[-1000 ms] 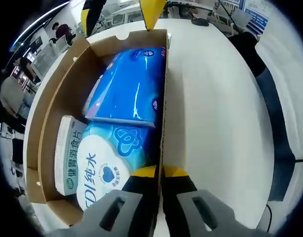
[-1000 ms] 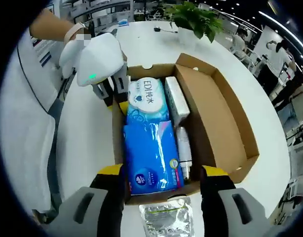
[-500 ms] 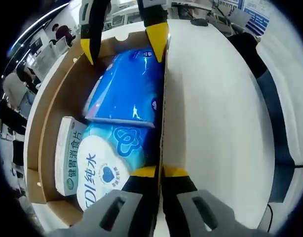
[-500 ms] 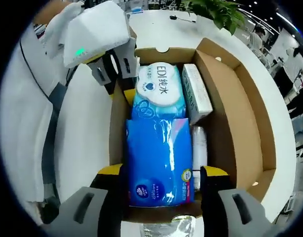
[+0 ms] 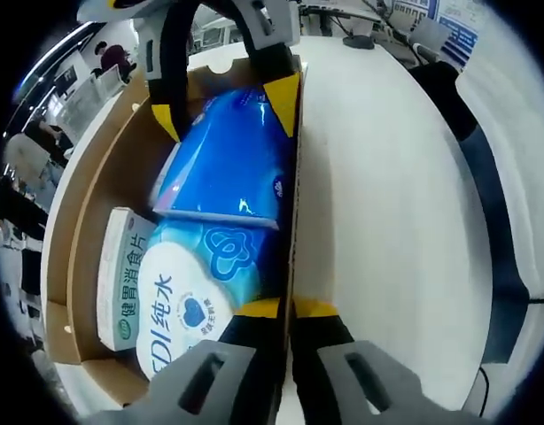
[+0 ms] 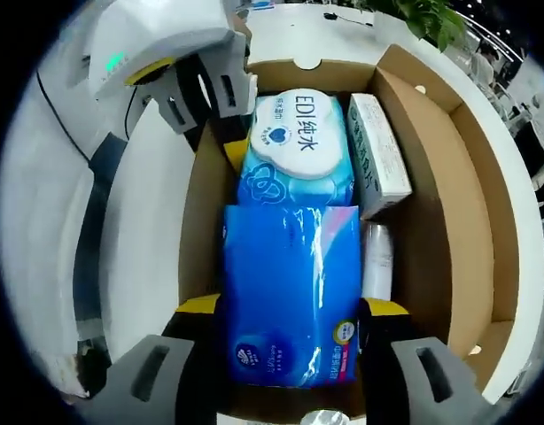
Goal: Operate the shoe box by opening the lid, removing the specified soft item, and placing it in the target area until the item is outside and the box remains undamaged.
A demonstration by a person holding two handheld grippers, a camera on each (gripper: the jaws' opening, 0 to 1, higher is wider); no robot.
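White round-edged counter (image 5: pixel 378 204) is carrying an open brown cardboard shoe box (image 6: pixel 431 150), lid already off or folded back. Room behind is looking like an open office: desks and seated people far left in the left gripper view, a green potted plant (image 6: pixel 429 13) at the far edge in the right gripper view.

Box is holding four things. One glossy dark blue soft tissue pack (image 6: pixel 290 297) is lying flat in the near half in the right gripper view. One light blue wet-wipe pack with a white oval lid marked EDI (image 6: pixel 297 146) is lying just beyond it, touching. One white and green rectangular carton (image 6: pixel 379 155) is lying along the right side of the wipes. One small white bottle-like item (image 6: pixel 377 259) is lying beside the blue pack, too small to tell more.

Right gripper (image 6: pixel 290 310) is reaching down into the box, jaws apart, yellow tips sitting on either side of the blue pack's near end; cannot tell if they are pressing it. Left gripper (image 5: pixel 287 308) is sitting at the box's side wall, jaws close together with the cardboard edge between them, clamping the wall.

A silvery foil packet (image 6: pixel 312 416) is peeking at the bottom edge of the right gripper view, outside the box.
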